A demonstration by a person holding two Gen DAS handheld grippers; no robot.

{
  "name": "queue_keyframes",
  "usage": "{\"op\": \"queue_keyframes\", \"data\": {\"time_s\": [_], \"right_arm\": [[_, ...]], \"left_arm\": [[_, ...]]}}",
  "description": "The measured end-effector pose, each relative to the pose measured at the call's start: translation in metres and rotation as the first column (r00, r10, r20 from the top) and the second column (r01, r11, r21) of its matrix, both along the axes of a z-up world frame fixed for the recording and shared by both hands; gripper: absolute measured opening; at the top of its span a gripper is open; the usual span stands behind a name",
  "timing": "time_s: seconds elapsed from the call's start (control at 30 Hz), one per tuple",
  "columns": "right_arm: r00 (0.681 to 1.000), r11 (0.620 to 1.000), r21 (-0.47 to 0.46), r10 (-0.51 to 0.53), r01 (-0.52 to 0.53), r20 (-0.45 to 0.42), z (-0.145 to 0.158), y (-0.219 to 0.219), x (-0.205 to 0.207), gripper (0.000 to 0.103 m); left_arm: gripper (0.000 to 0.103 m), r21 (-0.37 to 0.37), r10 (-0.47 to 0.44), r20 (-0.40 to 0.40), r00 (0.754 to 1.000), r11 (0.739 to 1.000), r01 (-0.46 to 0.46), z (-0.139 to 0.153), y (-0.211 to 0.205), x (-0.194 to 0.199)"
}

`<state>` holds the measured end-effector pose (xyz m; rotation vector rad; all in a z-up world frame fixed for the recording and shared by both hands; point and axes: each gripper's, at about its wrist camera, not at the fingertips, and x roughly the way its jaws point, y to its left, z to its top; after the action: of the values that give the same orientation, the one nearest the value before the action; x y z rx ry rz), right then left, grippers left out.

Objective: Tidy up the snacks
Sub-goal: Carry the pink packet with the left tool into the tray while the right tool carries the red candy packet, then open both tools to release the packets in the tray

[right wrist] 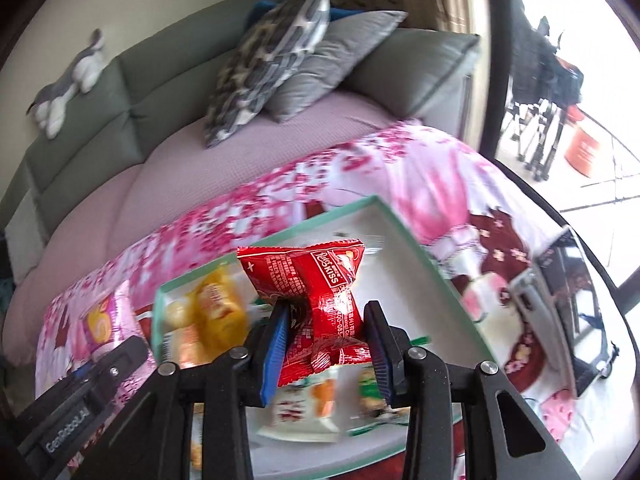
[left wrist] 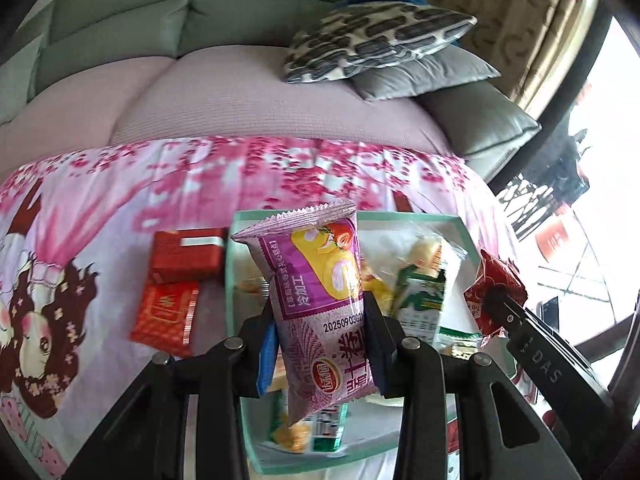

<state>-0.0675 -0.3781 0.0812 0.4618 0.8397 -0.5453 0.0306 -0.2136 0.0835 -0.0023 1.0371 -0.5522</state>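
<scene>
Sofa (left wrist: pixel 248 92) beyond both sets of jaws, with cushions (left wrist: pixel 380 36) on its seat and a plush toy (right wrist: pixel 68 84) on its back; floral cloth (left wrist: pixel 100 208) below covers the work surface. Left gripper (left wrist: pixel 320 320): jaws narrow, clamped on a purple snack (left wrist: pixel 320 300) held upright between them, above a mint-rimmed tray (left wrist: pixel 230 280). Tray contents under and ahead of the jaws: a green packet (left wrist: pixel 420 300) and yellow snacks, partly blurred. Two red packs (left wrist: pixel 168 312) lie on the cloth left of the jaws, outside the tray. Right gripper (right wrist: pixel 326 332): jaws narrow, pinching a crumpled red snack (right wrist: pixel 320 292) over the same tray (right wrist: pixel 400 224); an orange packet (right wrist: pixel 216 308) lies ahead-left of the jaws.
</scene>
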Motion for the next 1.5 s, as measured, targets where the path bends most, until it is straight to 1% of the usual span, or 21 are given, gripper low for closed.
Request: {"op": "queue_keyframes", "data": {"time_s": [0.23, 0.47, 0.77, 0.93, 0.97, 1.03, 1.07, 1.1, 1.13, 1.2, 1.3, 1.43, 1.47, 1.5], "right_arm": [[0.997, 0.997, -0.006, -0.073, 0.073, -0.029, -0.008, -0.026, -0.011, 0.04], [0.997, 0.998, 0.015, -0.066, 0.066, -0.045, -0.02, -0.031, -0.008, 0.04], [0.995, 0.997, 0.04, -0.068, 0.07, -0.069, -0.037, -0.037, -0.002, 0.041], [0.994, 0.996, 0.048, -0.071, 0.075, -0.078, -0.04, -0.039, -0.002, 0.041], [0.994, 0.996, 0.045, -0.072, 0.076, -0.076, -0.039, -0.038, -0.003, 0.041], [0.995, 0.996, 0.042, -0.07, 0.073, -0.073, -0.038, -0.038, -0.003, 0.041], [0.995, 0.997, 0.042, -0.068, 0.071, -0.073, -0.038, -0.038, -0.003, 0.043], [0.995, 0.997, 0.042, -0.067, 0.071, -0.072, -0.038, -0.038, -0.003, 0.045], [0.995, 0.997, 0.04, -0.066, 0.069, -0.073, -0.037, -0.037, -0.003, 0.046], [0.995, 0.997, 0.033, -0.061, 0.064, -0.077, -0.036, -0.037, -0.002, 0.052], [0.996, 0.998, 0.029, -0.053, 0.055, -0.075, -0.035, -0.035, -0.001, 0.057], [0.996, 0.998, 0.023, -0.048, 0.05, -0.077, -0.035, -0.036, -0.001, 0.061], [0.996, 0.999, 0.022, -0.047, 0.049, -0.078, -0.035, -0.036, -0.001, 0.062], [0.996, 0.999, 0.021, -0.044, 0.045, -0.078, -0.034, -0.035, 0.0, 0.064]], "left_arm": [[0.039, 0.028, -0.059, -0.015, 0.998, 0.998, 0.059, -0.013, -0.028, -0.009], [0.039, 0.058, -0.075, -0.038, 0.996, 0.995, 0.077, -0.027, -0.038, -0.01], [0.039, 0.096, -0.068, -0.065, 0.996, 0.993, 0.074, -0.042, -0.043, -0.008], [0.04, 0.107, -0.062, -0.051, 0.997, 0.992, 0.067, -0.041, -0.044, -0.007], [0.041, 0.104, -0.061, -0.052, 0.997, 0.992, 0.066, -0.04, -0.044, -0.007], [0.049, 0.101, -0.059, -0.053, 0.997, 0.993, 0.064, -0.039, -0.043, -0.007], [0.054, 0.101, -0.06, -0.05, 0.997, 0.993, 0.064, -0.037, -0.043, -0.007], [0.058, 0.1, -0.063, -0.044, 0.997, 0.993, 0.067, -0.035, -0.042, -0.007], [0.059, 0.099, -0.065, -0.039, 0.997, 0.993, 0.069, -0.033, -0.042, -0.007], [0.062, 0.1, -0.066, -0.029, 0.997, 0.993, 0.069, -0.028, -0.041, -0.008], [0.063, 0.11, -0.059, -0.013, 0.998, 0.992, 0.06, -0.025, -0.039, -0.008], [0.064, 0.117, -0.034, -0.006, 0.999, 0.993, 0.035, -0.024, -0.033, -0.004], [0.067, 0.121, -0.02, -0.005, 1.0, 0.992, 0.021, -0.024, -0.031, -0.003], [0.075, 0.13, 0.0, -0.002, 1.0, 0.991, 0.001, -0.024, -0.029, -0.001]]}}
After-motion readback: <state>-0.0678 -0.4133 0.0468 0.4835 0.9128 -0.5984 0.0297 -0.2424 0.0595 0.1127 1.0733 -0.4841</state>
